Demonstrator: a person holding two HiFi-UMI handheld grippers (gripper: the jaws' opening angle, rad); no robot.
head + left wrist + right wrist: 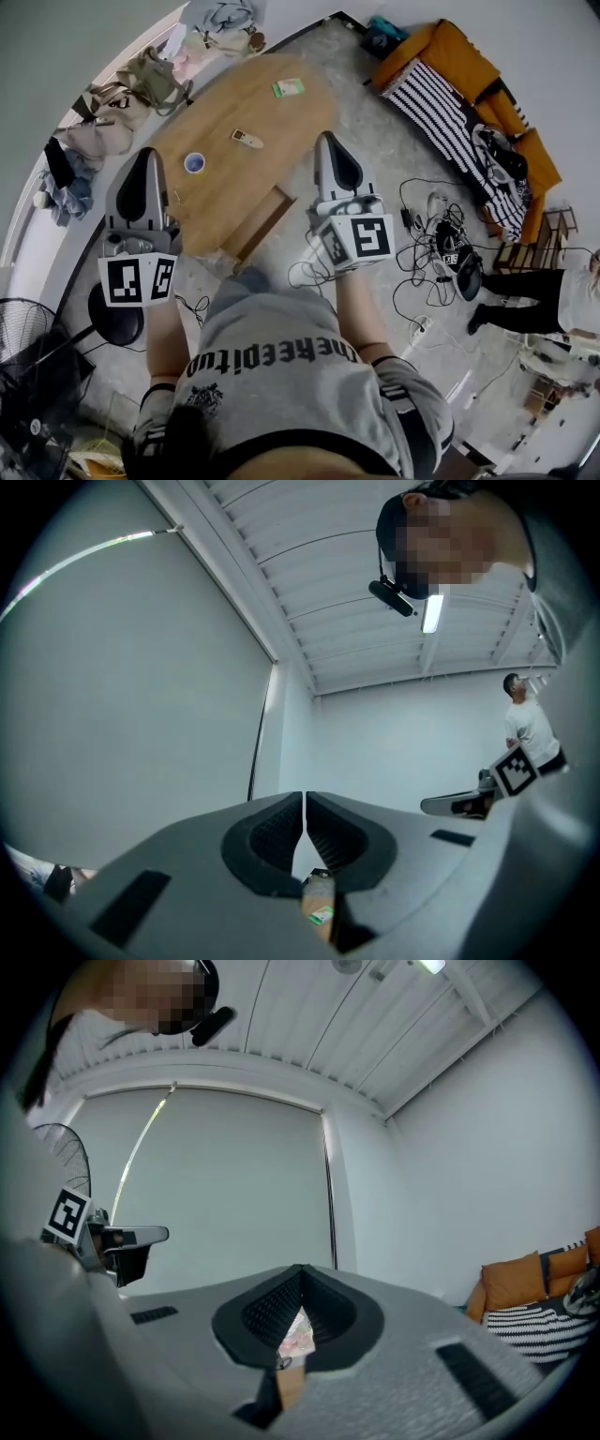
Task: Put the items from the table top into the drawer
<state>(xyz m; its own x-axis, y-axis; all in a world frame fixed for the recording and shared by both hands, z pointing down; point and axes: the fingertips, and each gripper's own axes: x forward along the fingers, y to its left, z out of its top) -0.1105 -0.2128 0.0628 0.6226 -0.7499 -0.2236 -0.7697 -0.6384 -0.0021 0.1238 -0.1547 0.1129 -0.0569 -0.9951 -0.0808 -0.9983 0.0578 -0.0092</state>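
An oval wooden table (225,112) lies ahead of me in the head view. On it are a green card (289,87), a small tan object (247,139) and a blue-rimmed round item (194,162). A wooden drawer-like part (265,223) juts out under the table's near edge. My left gripper (148,155) hangs over the table's near left edge, shut and holding nothing. My right gripper (327,139), just off the table's right edge, is shut and holds nothing too. In the gripper views the left gripper (305,795) and the right gripper (302,1269) both have their pads together.
Bags (141,80) are piled along the wall beyond the table. A sofa with orange cushions and a striped blanket (450,103) stands at the right, with cables (436,244) on the floor. A person (534,286) stands at the far right. A fan (28,366) sits at the lower left.
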